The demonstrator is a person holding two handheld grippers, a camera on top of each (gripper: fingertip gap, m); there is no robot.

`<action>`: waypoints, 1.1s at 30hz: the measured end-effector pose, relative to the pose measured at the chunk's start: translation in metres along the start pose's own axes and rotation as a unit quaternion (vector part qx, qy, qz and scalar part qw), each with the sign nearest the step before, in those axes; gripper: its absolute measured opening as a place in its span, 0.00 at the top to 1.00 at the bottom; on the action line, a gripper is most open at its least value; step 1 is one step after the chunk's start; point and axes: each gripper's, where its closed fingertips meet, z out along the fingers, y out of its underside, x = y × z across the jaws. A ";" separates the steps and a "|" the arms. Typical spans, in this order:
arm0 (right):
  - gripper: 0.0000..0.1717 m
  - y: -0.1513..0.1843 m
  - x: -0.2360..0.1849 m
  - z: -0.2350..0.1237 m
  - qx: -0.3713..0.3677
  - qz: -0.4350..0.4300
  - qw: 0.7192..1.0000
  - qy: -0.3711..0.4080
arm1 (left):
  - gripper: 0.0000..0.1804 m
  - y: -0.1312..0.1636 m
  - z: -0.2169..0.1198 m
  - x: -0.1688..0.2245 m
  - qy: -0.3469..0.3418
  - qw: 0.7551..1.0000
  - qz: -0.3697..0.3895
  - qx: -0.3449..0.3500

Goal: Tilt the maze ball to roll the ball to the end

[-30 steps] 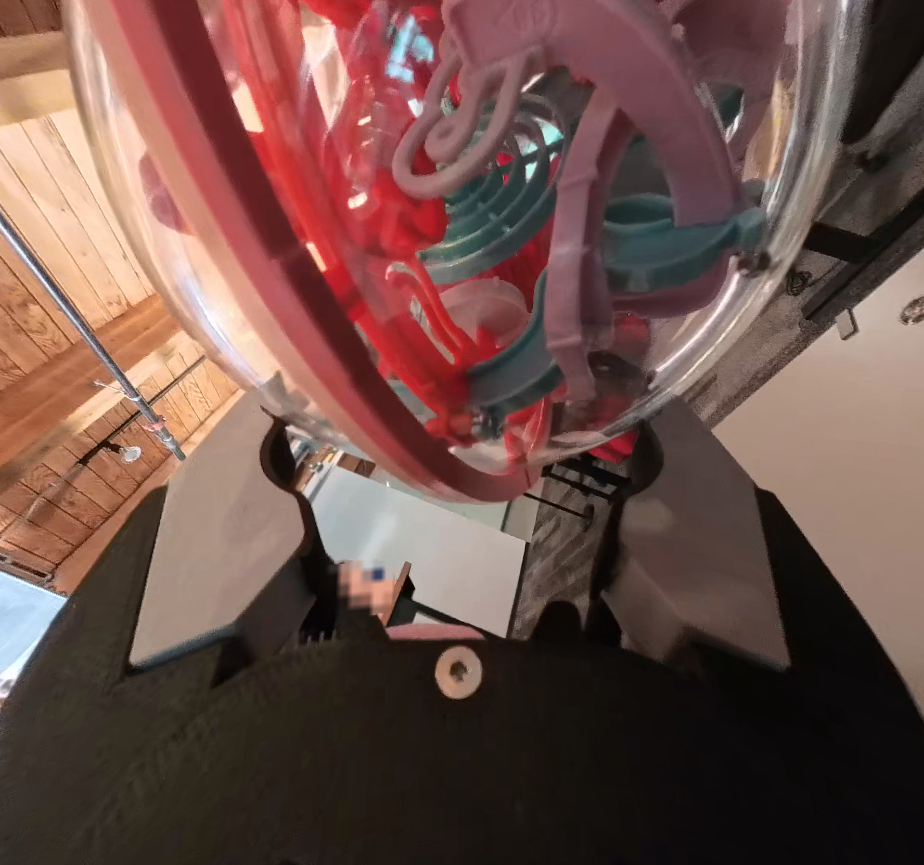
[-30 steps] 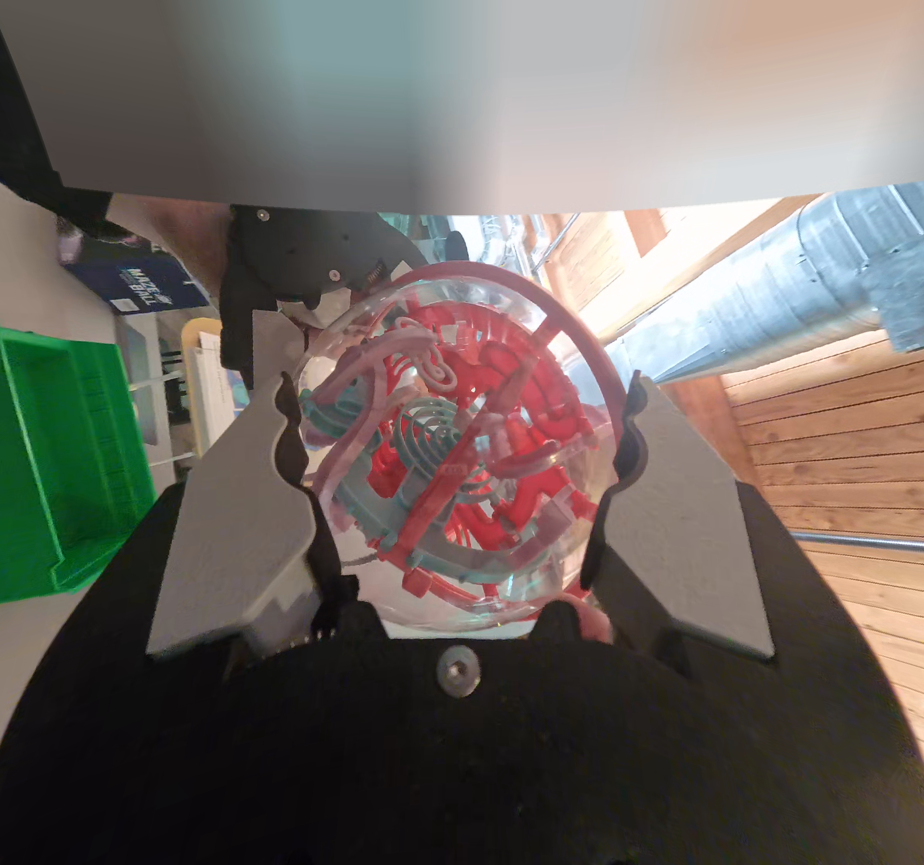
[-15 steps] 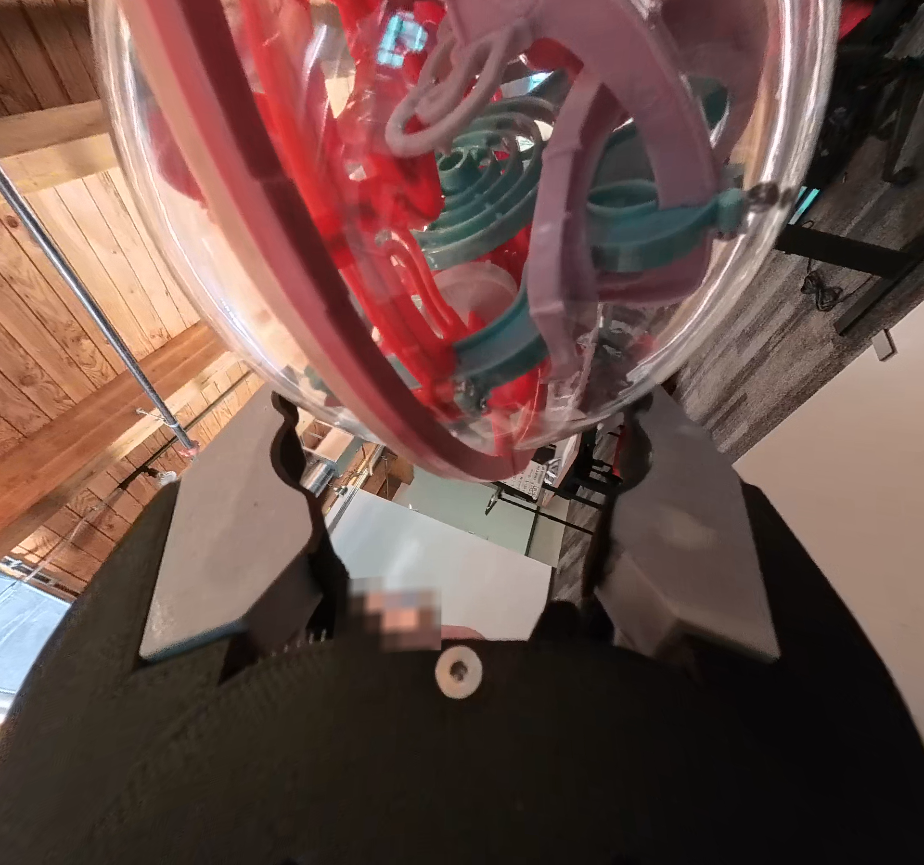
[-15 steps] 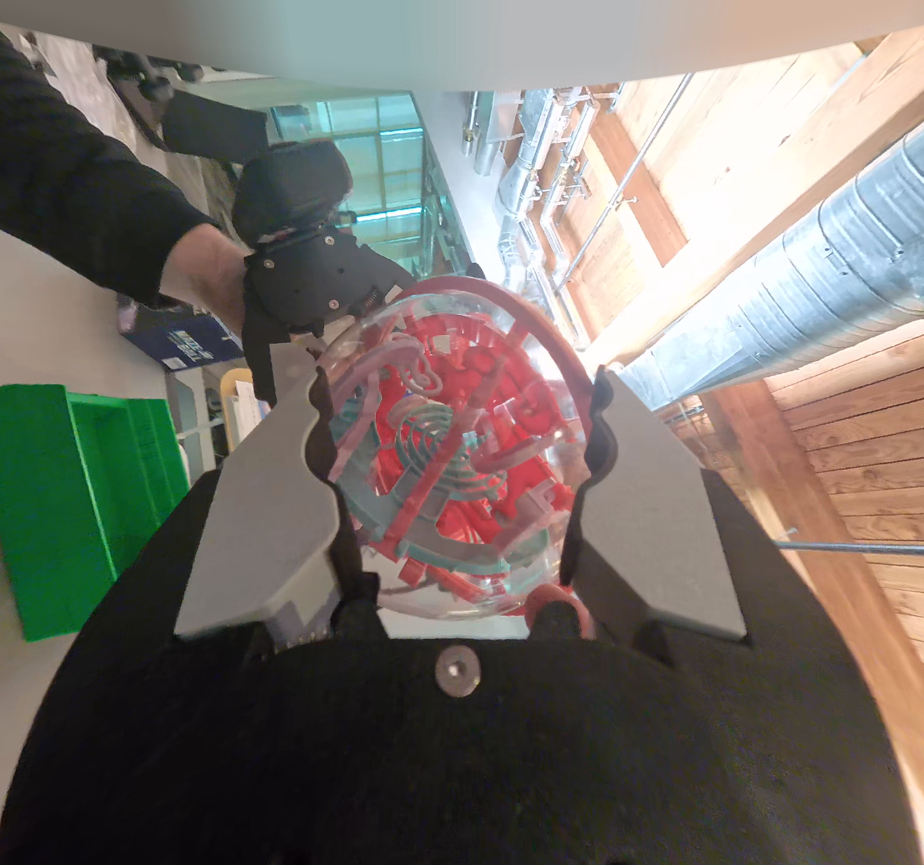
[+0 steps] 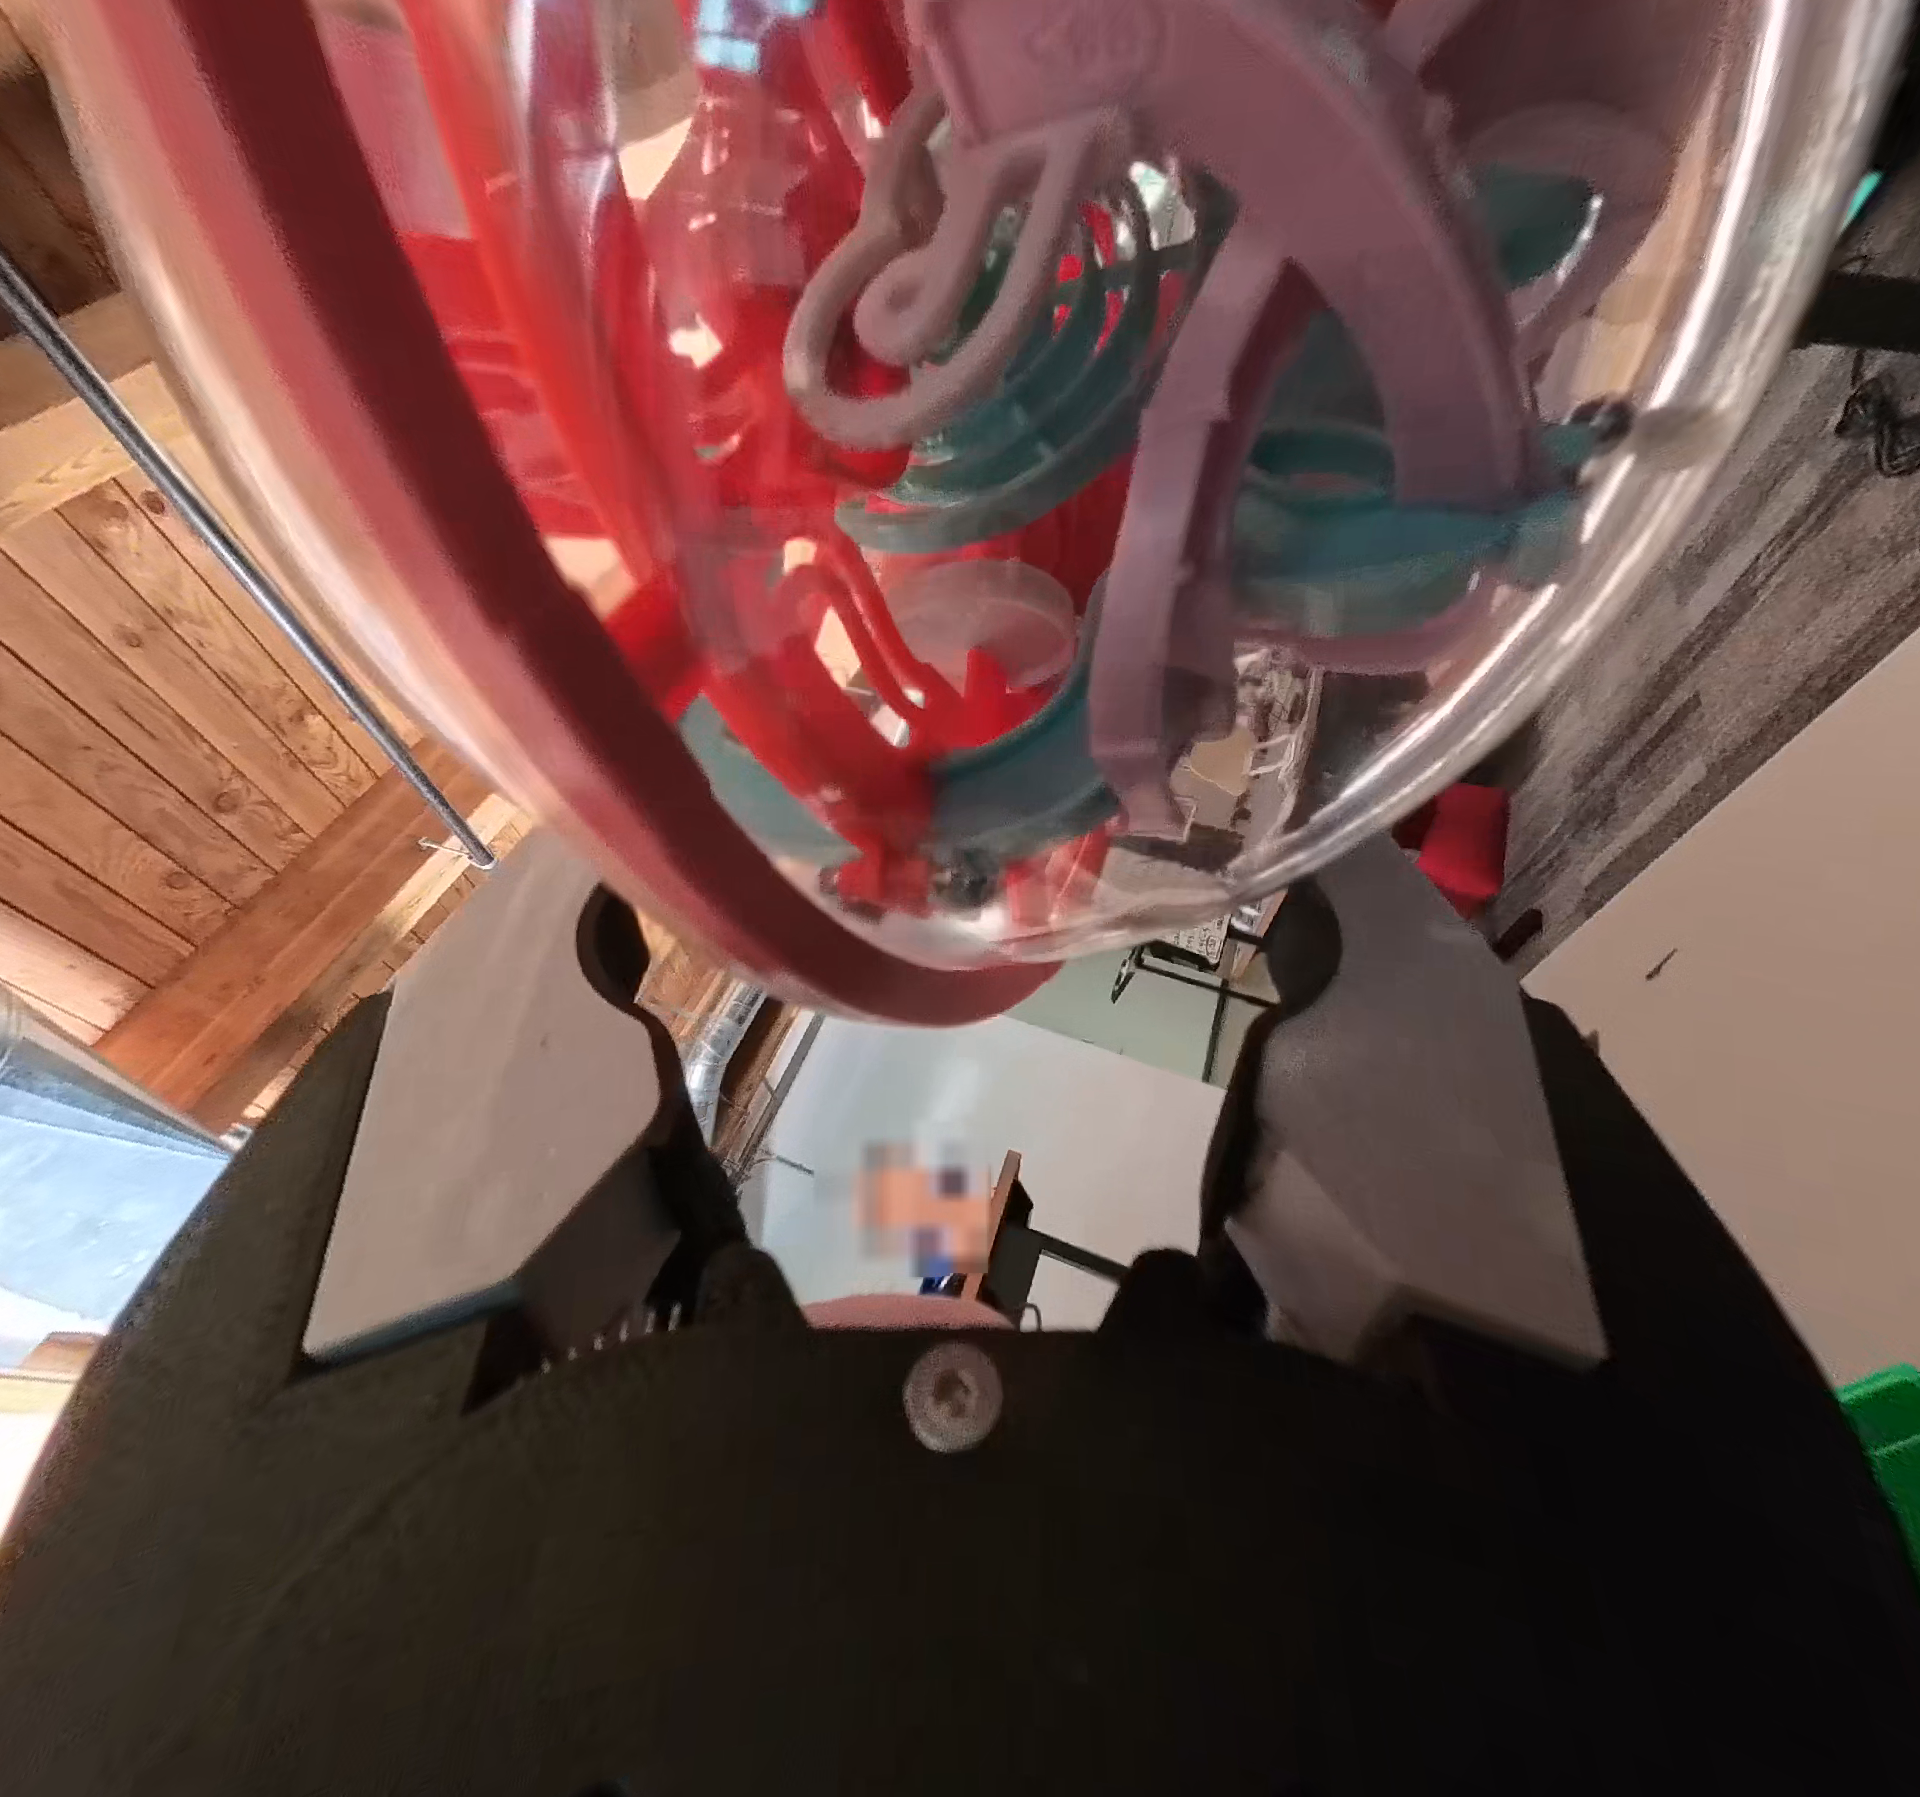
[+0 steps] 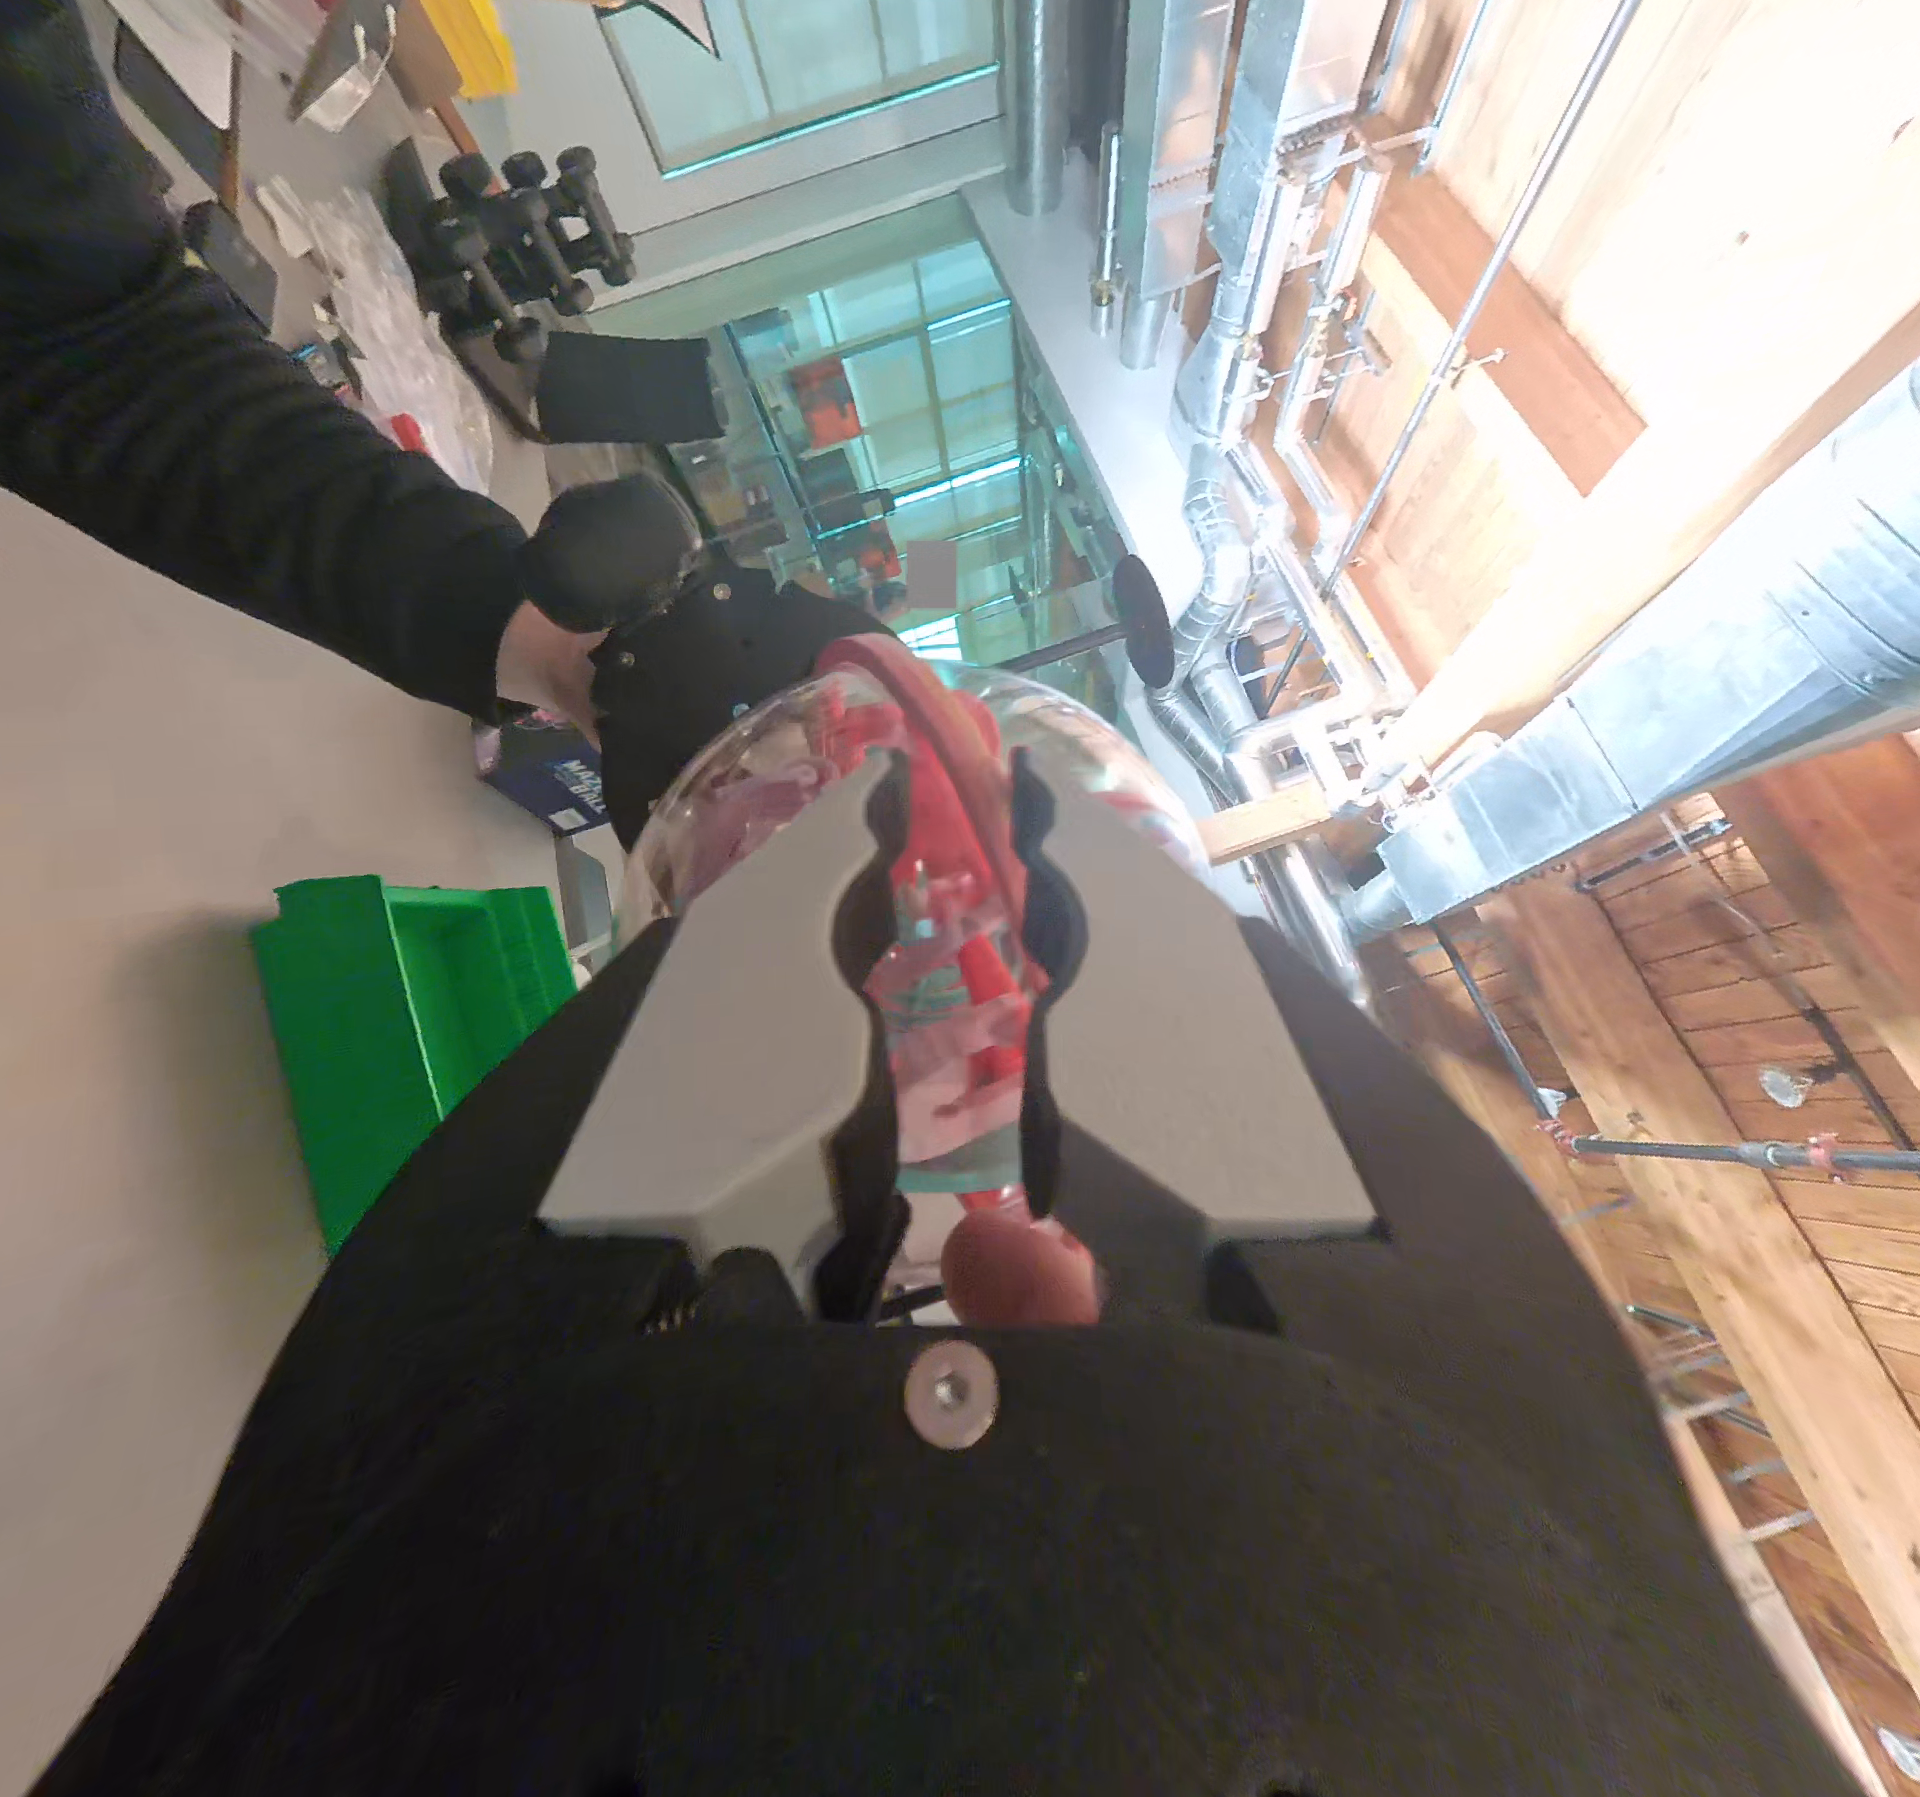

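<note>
The maze ball is a clear sphere with red, teal and lilac tracks inside and a dark red rim. It fills the upper left wrist view. My left gripper is spread wide and shut on the ball's lower cap, both fingertips against the shell. In the right wrist view the ball bulges out behind my fingers. My right gripper is narrow and shut on the red rim, which runs between the pads. The left gripper's black body sits behind the ball, held by a hand. I cannot make out the small rolling ball.
A green bin and a dark blue box lie on the beige table. A person's black sleeve reaches in from the left. Black dumbbells stand farther off. Wooden ceiling and metal ducts fill the right. Spacing between my two grippers at the tips: around 15 cm.
My right gripper's fingers went from wide around the ball to narrow on its red rim, and the view swung. The left fingers drew in a little; the ball stayed at their tips.
</note>
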 end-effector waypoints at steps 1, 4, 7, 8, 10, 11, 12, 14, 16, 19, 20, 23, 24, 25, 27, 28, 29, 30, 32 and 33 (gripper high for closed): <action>0.92 -0.001 -0.001 0.001 -0.003 -0.008 1.000 -0.008 | 0.35 0.002 0.000 0.002 0.003 1.000 0.003 -0.002; 0.95 0.002 -0.001 0.004 -0.034 -0.028 0.999 -0.021 | 0.36 0.007 0.000 0.003 0.002 1.000 -0.002 -0.008; 0.96 0.001 -0.005 0.006 -0.045 -0.040 0.998 -0.035 | 0.43 0.012 0.000 0.003 0.004 1.000 -0.009 -0.018; 0.96 0.000 -0.005 0.007 -0.043 -0.039 0.998 -0.036 | 0.48 0.014 0.000 0.002 0.005 1.000 -0.015 -0.019; 0.96 0.000 -0.004 0.008 -0.044 -0.044 0.998 -0.032 | 0.57 0.018 0.000 0.000 0.005 0.999 -0.025 -0.024; 0.96 0.000 -0.004 0.008 -0.044 -0.045 0.998 -0.032 | 0.58 0.018 0.000 -0.001 0.006 0.999 -0.027 -0.022; 0.96 -0.001 -0.004 0.008 -0.042 -0.045 0.998 -0.032 | 0.58 0.018 0.000 -0.001 0.008 0.999 -0.029 -0.021; 0.96 -0.003 -0.003 0.008 -0.033 -0.046 0.998 -0.030 | 0.63 0.018 0.001 -0.001 0.013 0.999 -0.031 -0.024; 0.96 -0.005 -0.001 0.008 -0.029 -0.044 0.998 -0.030 | 0.71 0.018 0.001 0.001 0.029 0.999 -0.031 -0.029; 0.96 -0.007 0.001 0.008 -0.024 -0.038 0.999 -0.031 | 0.80 0.017 0.001 -0.002 0.038 0.998 -0.029 -0.029; 0.96 -0.007 0.002 0.007 -0.022 -0.039 0.999 -0.030 | 0.82 0.018 0.001 -0.002 0.045 0.998 -0.032 -0.031; 0.96 -0.008 0.004 0.006 -0.015 -0.036 0.999 -0.031 | 0.88 0.017 0.001 -0.005 0.063 0.997 -0.037 -0.035; 0.96 -0.008 0.005 0.005 -0.011 -0.034 0.999 -0.030 | 0.90 0.017 0.001 -0.005 0.072 0.996 -0.043 -0.038; 0.96 -0.009 0.007 0.005 -0.006 -0.033 0.999 -0.029 | 0.91 0.016 0.002 -0.006 0.079 0.995 -0.053 -0.038; 0.96 -0.010 0.009 0.002 0.006 -0.030 0.999 -0.025 | 0.93 0.015 0.001 -0.006 0.095 0.992 -0.073 -0.036; 0.96 -0.011 0.012 0.001 0.014 -0.024 0.999 -0.019 | 0.94 0.013 0.001 -0.008 0.103 0.990 -0.090 -0.034; 0.96 -0.012 0.015 -0.002 0.024 -0.015 1.000 -0.013 | 0.96 0.011 0.000 -0.013 0.101 0.989 -0.107 -0.027; 0.96 -0.013 0.016 -0.003 0.032 -0.013 0.999 -0.009 | 0.96 0.010 -0.001 -0.016 0.103 0.988 -0.114 -0.027; 0.96 -0.014 0.017 -0.004 0.040 -0.019 0.999 -0.001 | 0.96 0.010 -0.001 -0.019 0.106 0.989 -0.094 -0.040; 0.96 -0.015 0.017 -0.004 0.042 -0.025 0.999 0.002 | 0.96 0.009 -0.001 -0.020 0.106 0.989 -0.090 -0.043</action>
